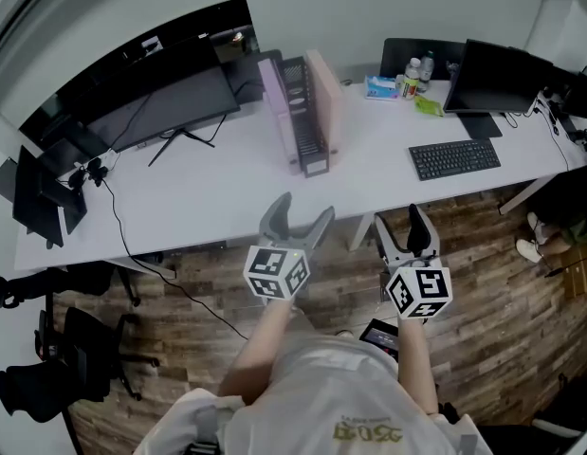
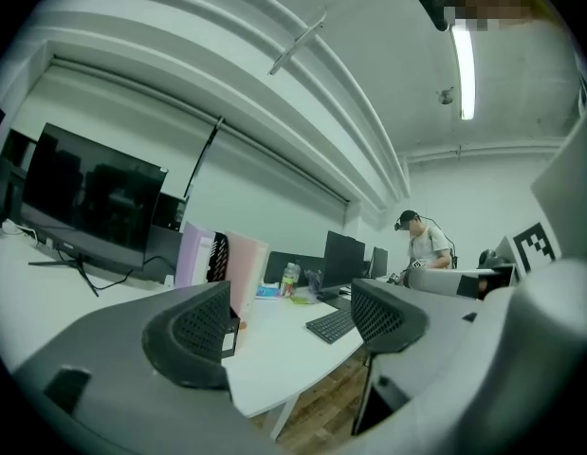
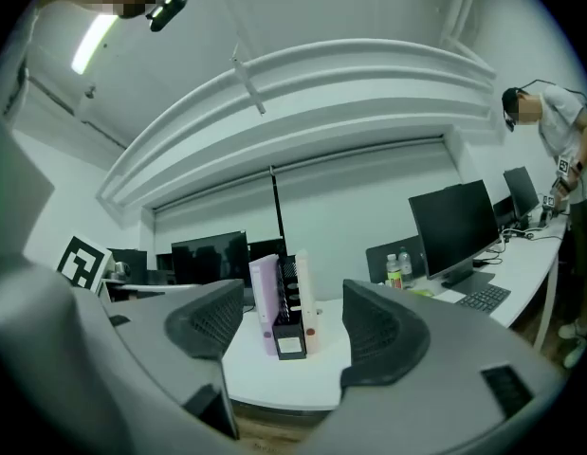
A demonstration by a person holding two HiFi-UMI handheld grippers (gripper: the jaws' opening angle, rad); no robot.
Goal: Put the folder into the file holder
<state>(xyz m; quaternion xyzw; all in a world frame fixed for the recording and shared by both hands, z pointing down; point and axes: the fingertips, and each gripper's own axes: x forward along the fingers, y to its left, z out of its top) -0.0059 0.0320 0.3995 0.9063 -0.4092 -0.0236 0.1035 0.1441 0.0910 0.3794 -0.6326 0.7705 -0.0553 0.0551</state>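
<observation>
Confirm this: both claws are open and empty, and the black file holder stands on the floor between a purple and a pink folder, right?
One slip: the head view shows the file holder standing on the white desk instead. The rest holds.

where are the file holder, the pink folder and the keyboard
file holder (image 1: 298,102), head view, black mesh side
pink folder (image 1: 324,102), head view, broad face
keyboard (image 1: 454,158), head view, middle keys
</observation>
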